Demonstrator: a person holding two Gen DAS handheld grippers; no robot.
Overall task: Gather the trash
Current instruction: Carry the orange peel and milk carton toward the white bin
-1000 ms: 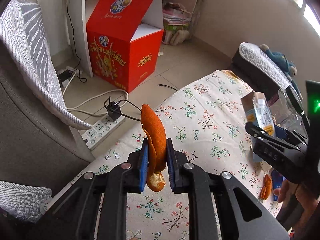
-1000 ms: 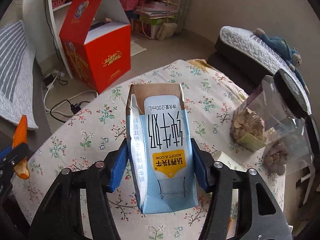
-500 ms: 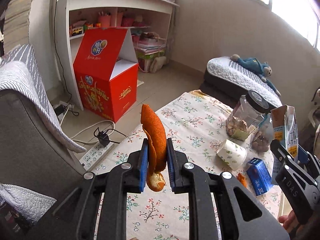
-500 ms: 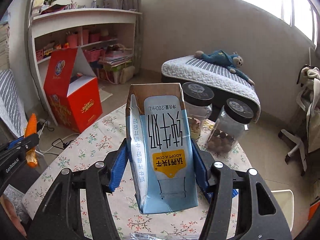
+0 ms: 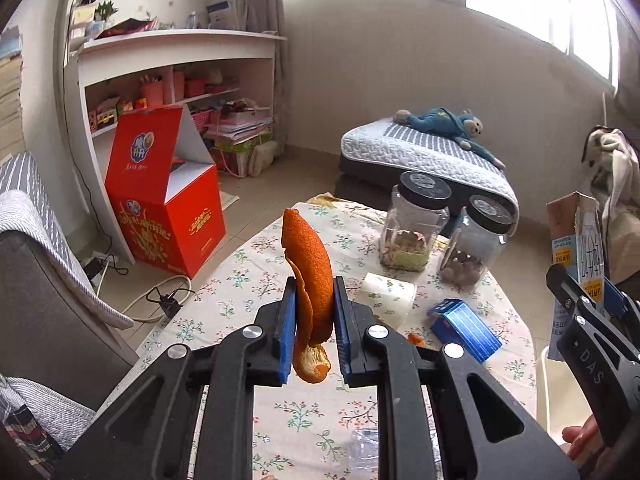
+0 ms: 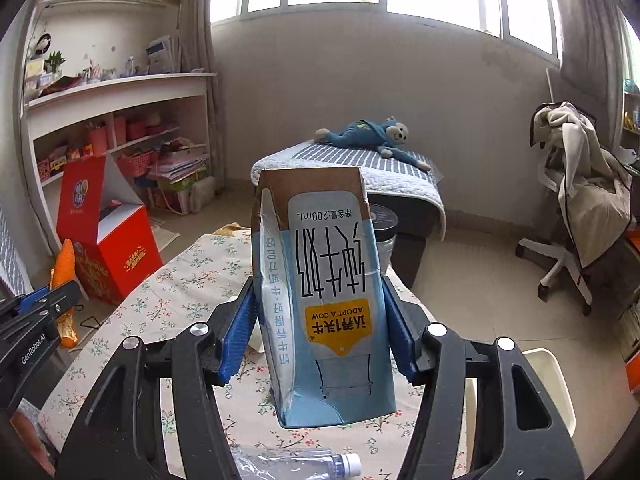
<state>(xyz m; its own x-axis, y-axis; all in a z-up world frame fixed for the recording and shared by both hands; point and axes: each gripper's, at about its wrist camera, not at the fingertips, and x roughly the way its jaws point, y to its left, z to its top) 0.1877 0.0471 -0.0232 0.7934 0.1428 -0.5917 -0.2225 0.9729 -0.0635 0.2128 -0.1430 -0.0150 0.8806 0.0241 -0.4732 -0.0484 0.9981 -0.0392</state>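
Two handheld grippers are raised above a counter [image 5: 280, 236] covered in a floral cloth, each already carrying a piece of trash.

Largest is the milk carton [image 6: 324, 300], a small blue-and-white paper box held upside down, opened end toward the camera. The right gripper [image 6: 318, 330] has its jaws closed on the carton's two side walls, near the middle. It looks empty and light; thin card walls would likely dent under pressure, so the creased edges seem the firmest place to hold.

Smaller is the orange peel [image 5: 310, 280], a long curled strip standing upright. The left gripper [image 5: 314, 330] has its jaws pinched on the strip's lower half. It appears soft, floppy and possibly slick, so a hold low on the thick curl seems safest.

Left on the counter: two clear jars with black lids [image 5: 416, 224] at the far end, a white paper cup [image 5: 386, 294] on its side, a blue box [image 5: 464, 328], a crushed clear bottle [image 6: 296, 464] at the near edge, and a tiny peel scrap [image 5: 416, 340].
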